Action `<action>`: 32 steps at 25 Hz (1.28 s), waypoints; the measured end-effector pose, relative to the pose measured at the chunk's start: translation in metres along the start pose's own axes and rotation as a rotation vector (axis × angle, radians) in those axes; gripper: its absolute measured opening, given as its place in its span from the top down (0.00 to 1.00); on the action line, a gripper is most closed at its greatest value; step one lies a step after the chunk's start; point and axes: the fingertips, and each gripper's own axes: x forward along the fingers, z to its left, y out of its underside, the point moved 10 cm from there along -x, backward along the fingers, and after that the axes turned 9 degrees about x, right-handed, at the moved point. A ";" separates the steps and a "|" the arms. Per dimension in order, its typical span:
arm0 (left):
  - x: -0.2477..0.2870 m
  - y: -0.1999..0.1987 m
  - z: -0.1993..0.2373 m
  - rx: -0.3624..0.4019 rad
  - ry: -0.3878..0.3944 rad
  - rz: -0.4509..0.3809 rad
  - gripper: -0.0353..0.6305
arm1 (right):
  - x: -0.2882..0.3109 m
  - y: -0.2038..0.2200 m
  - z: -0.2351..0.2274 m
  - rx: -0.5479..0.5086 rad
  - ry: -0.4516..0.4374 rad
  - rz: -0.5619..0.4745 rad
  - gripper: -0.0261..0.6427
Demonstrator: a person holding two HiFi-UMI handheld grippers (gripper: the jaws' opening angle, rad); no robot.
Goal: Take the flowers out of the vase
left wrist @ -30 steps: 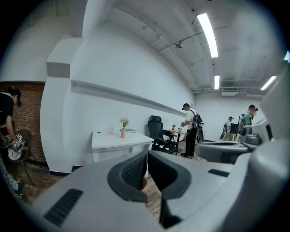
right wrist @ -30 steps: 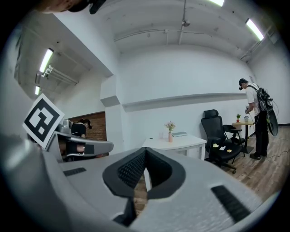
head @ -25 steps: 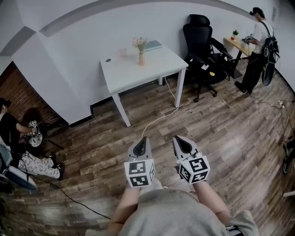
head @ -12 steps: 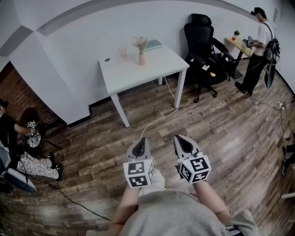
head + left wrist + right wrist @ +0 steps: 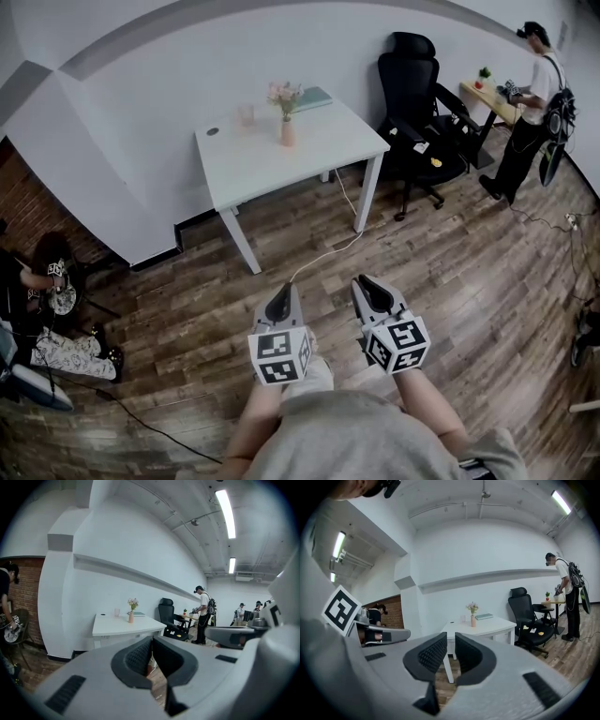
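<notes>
Pink flowers [image 5: 284,94] stand in a small pink vase [image 5: 288,132] on a white table [image 5: 272,164] against the far wall. Both grippers are held low over the wooden floor, well short of the table. My left gripper [image 5: 284,292] is shut and empty. My right gripper [image 5: 364,286] has its jaws opening, a narrow gap between the pads and nothing in it. The left gripper view shows the flowers [image 5: 133,603] and vase [image 5: 131,617] far beyond the left gripper [image 5: 152,641]. Beyond the right gripper [image 5: 450,637] the vase [image 5: 473,621] stands on the table [image 5: 487,627].
A clear cup [image 5: 246,114] and a teal book [image 5: 314,95] also sit on the table. A black office chair [image 5: 417,103] stands right of it, and a white cable [image 5: 323,246] trails across the floor. A person [image 5: 530,103] stands at a desk far right; another person [image 5: 47,281] sits at left.
The table has drawn a little nearer in the head view as I and both grippers moved toward it. The grippers keep their side-by-side pose.
</notes>
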 end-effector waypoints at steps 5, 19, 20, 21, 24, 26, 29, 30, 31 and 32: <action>0.041 -0.016 0.027 0.007 -0.009 0.007 0.93 | 0.048 -0.017 -0.013 0.003 -0.005 0.000 0.84; 0.160 -0.054 0.101 0.015 0.011 0.026 0.93 | 0.183 -0.057 -0.049 0.019 0.012 0.008 0.75; 0.169 -0.056 0.106 0.018 0.013 0.026 0.93 | 0.194 -0.060 -0.051 0.016 0.009 0.008 0.74; 0.178 -0.058 0.111 0.021 0.014 0.026 0.93 | 0.204 -0.062 -0.053 0.014 0.006 0.008 0.74; 0.203 -0.062 0.124 0.021 0.016 0.027 0.93 | 0.234 -0.069 -0.061 0.011 0.000 0.008 0.73; 0.218 -0.065 0.134 0.015 0.014 0.027 0.93 | 0.253 -0.074 -0.065 0.012 -0.001 0.005 0.72; 0.237 -0.069 0.146 0.008 0.009 0.028 0.93 | 0.278 -0.081 -0.069 0.009 -0.009 0.002 0.72; 0.244 -0.071 0.150 0.007 0.008 0.027 0.93 | 0.285 -0.083 -0.071 0.010 -0.011 0.001 0.72; 0.250 -0.073 0.153 0.007 0.008 0.026 0.93 | 0.292 -0.085 -0.072 0.010 -0.013 0.000 0.72; 0.255 -0.074 0.156 0.008 0.008 0.023 0.93 | 0.299 -0.086 -0.074 0.010 -0.013 -0.002 0.72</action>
